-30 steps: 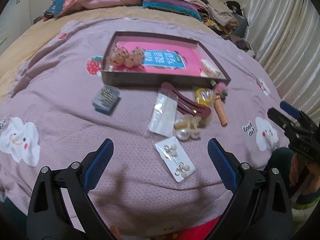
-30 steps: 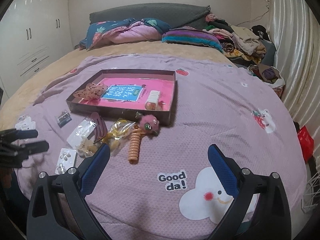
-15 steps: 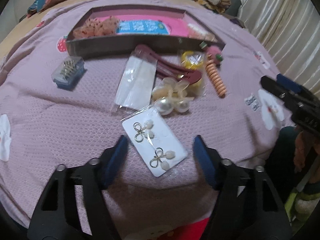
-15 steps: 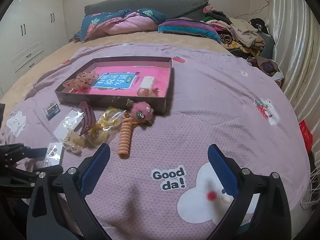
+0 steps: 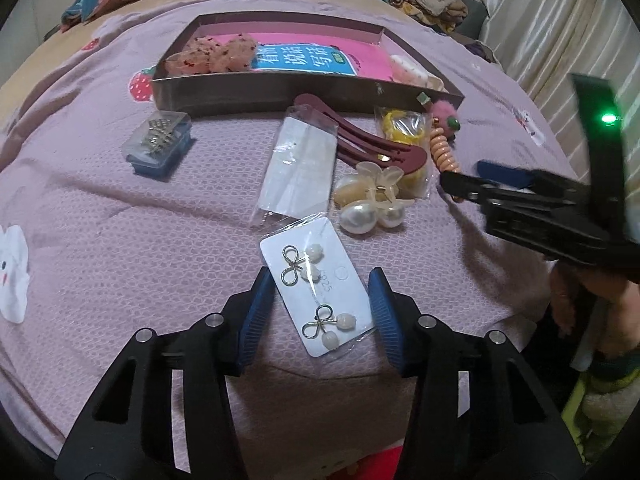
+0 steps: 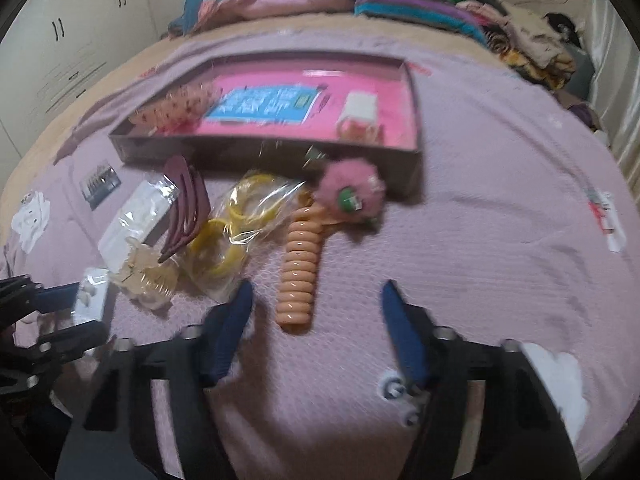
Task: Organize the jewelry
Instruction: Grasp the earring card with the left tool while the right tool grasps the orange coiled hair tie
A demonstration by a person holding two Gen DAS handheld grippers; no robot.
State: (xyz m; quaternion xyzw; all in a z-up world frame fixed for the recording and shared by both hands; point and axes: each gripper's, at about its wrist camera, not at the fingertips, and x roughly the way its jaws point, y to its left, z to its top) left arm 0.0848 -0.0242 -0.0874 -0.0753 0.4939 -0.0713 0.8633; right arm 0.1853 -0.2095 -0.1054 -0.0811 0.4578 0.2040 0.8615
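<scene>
Left gripper (image 5: pixel 320 312) apparently straddles earring card (image 5: pixel 316 292)

1. Between the ribbed blue pads of the left gripper (image 5: pixel 320 312): a glossy white earring card (image 5: pixel 316 292) in clear film, metal bows, pearly beads.
2. Ahead: shiny pearl clip (image 5: pixel 370 196), matt maroon plastic hair clip (image 5: pixel 360 140).
3. By the right gripper (image 6: pixel 316 332): smooth coiled plastic hair tie (image 6: pixel 298 264) on textured knit bedspread (image 6: pixel 480 240).
</scene>
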